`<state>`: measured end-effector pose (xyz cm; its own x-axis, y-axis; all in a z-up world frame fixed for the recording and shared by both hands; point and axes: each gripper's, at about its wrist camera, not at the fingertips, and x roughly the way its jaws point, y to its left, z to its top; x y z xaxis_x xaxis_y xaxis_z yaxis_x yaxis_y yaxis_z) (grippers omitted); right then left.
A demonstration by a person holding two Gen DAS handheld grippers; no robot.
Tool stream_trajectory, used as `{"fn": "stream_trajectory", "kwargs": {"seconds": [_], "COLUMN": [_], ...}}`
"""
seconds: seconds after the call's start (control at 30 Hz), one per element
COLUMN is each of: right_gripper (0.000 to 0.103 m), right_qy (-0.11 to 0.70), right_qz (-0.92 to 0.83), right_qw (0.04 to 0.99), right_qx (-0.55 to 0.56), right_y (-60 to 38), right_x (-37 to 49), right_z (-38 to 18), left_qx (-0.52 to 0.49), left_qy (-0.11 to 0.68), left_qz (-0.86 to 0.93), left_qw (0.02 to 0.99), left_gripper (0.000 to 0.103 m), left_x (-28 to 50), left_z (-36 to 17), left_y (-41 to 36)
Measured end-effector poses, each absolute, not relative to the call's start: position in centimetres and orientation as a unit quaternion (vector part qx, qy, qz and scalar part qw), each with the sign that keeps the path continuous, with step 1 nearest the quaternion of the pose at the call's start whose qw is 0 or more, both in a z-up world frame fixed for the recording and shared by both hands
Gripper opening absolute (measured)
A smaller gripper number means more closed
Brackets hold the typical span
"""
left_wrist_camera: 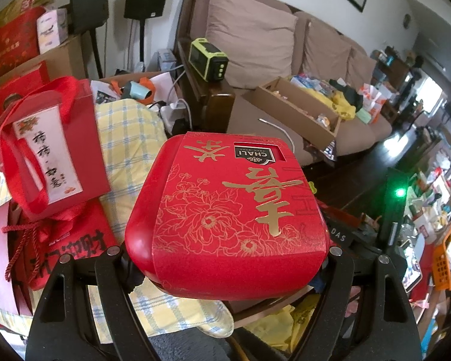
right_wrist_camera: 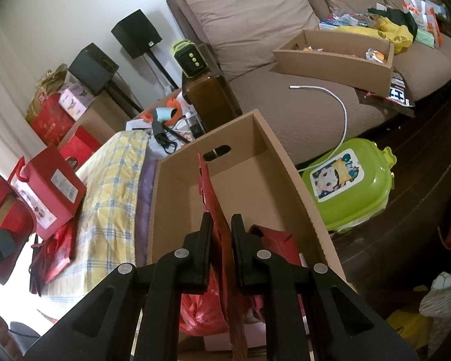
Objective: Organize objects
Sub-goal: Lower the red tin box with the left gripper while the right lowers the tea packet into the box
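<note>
Left wrist view: your left gripper (left_wrist_camera: 225, 258) stands wide, its jaws closed against the two sides of a red CHALI tea gift box (left_wrist_camera: 225, 213). The wide span suits the box's breadth. The box is carried clear above the yellow plaid bedding (left_wrist_camera: 126, 132); a red gift bag (left_wrist_camera: 54, 147) stands to its left.

Right wrist view: your right gripper (right_wrist_camera: 221, 246) is nearly closed, pinching a thin red paper sheet (right_wrist_camera: 216, 201) edge-on. You hold the sheet upright over the open cardboard box (right_wrist_camera: 273, 162), probably so that it can slide in beside the red packaging (right_wrist_camera: 279, 240) already inside.
</note>
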<state>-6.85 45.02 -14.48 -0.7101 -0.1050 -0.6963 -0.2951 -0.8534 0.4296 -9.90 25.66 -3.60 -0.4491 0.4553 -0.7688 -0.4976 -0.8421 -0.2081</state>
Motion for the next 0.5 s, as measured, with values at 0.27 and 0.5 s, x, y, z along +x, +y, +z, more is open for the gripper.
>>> {"fn": "stream_trajectory", "kwargs": {"seconds": [0.27,0.5], "right_gripper": [0.012,0.012], "right_qy": [0.271,0.277], "right_qz": [0.885,0.884], "right_qw": [0.060,0.063], "right_qx": [-0.374,-0.372], "right_y": [45.9,46.6], "right_x": [-6.6,-6.6], "right_z": [-14.5,-14.5], "left_qx": [-0.457,-0.470], "left_qy": [0.048,0.059], "left_qz": [0.838,0.830], "left_qw": [0.294,0.295], "left_gripper": [0.079,0.079], "left_x": [-10.2,-11.0], "left_z": [-3.7,-4.6], "left_y": [28.1,29.6]}}
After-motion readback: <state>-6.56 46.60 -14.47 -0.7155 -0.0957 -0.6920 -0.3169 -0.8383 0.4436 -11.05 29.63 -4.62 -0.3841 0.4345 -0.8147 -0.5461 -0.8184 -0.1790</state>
